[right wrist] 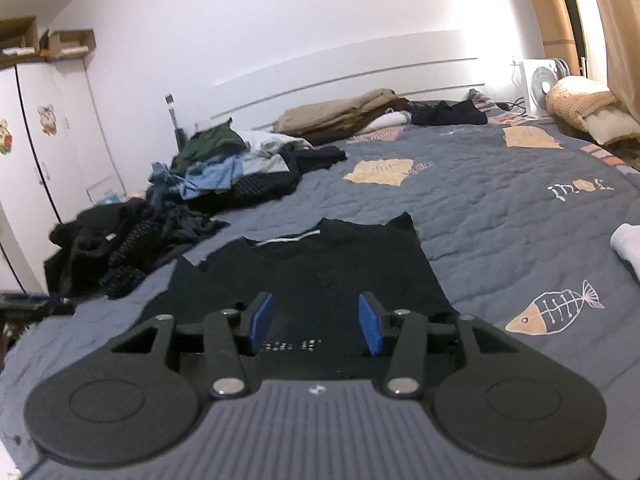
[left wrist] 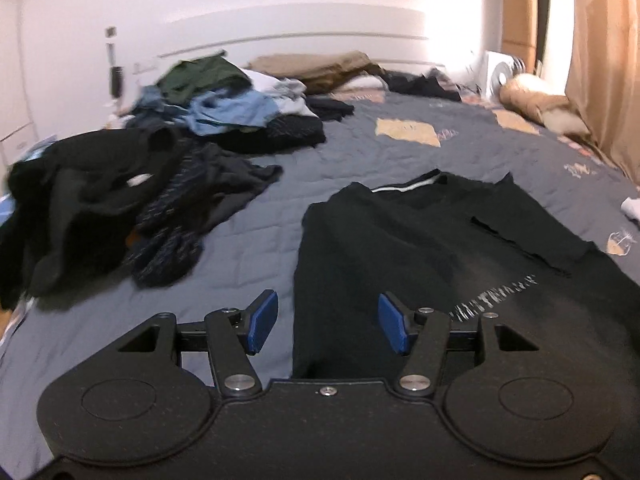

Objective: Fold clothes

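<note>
One black T-shirt (right wrist: 320,280) lies flat on the near middle of the bed (right wrist: 500,208), collar at the far end, both sleeves turned in so it forms a long panel with white lettering near the hem. The right gripper (right wrist: 316,330) hovers over that hem end, its jaws partly apart with nothing pinched between them. The left gripper (left wrist: 328,326) is over the shirt's left edge, its jaws about half apart and likewise empty.

The step in hand looks like the lengthwise fold. To do it well, each gripper should pinch one hem corner through every layer, lift evenly and carry the hem to the collar, keeping the turned-in sleeves from slipping out.

To the left lies one dark heap of clothes (right wrist: 132,240); farther off, one mixed pile (right wrist: 232,168) with blue and green pieces. By the headboard sit one tan folded stack (right wrist: 344,114) and one small black garment (right wrist: 448,114). One fan (right wrist: 536,84) stands at the far right.
</note>
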A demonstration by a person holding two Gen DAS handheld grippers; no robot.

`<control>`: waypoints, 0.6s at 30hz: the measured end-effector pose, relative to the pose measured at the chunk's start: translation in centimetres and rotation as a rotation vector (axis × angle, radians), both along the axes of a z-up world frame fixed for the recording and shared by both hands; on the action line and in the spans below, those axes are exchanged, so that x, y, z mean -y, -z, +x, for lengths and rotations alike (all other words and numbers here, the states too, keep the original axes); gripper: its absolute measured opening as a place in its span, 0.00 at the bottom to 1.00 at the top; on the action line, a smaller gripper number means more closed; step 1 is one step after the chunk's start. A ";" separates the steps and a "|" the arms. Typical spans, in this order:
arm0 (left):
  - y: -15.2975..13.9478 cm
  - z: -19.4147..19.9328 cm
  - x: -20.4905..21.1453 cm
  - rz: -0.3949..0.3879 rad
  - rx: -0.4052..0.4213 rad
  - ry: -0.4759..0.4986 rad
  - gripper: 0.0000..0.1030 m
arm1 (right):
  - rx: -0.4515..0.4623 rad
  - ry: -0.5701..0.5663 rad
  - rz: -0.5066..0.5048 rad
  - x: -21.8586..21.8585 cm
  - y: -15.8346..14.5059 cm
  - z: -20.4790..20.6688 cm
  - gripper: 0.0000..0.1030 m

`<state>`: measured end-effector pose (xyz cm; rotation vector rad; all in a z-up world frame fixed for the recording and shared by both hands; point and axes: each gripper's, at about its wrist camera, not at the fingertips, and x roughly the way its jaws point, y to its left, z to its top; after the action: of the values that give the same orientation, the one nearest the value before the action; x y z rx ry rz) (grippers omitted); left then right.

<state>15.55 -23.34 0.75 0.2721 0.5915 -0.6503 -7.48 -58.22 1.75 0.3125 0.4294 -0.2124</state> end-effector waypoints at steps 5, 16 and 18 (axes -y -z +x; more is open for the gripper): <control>3.5 3.8 1.6 0.079 -0.050 0.083 0.53 | 0.017 0.014 0.029 1.1 0.4 2.1 0.45; 8.9 4.9 -1.9 0.084 -0.136 0.123 0.42 | -0.033 0.001 0.010 0.3 1.6 4.0 0.45; 9.3 5.3 -1.8 0.072 -0.169 0.133 0.14 | -0.043 -0.005 0.010 0.0 1.7 4.4 0.45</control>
<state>20.89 -21.58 -8.60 0.3280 0.7642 -0.7858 -3.09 -58.22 0.01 0.3167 0.4738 -0.2124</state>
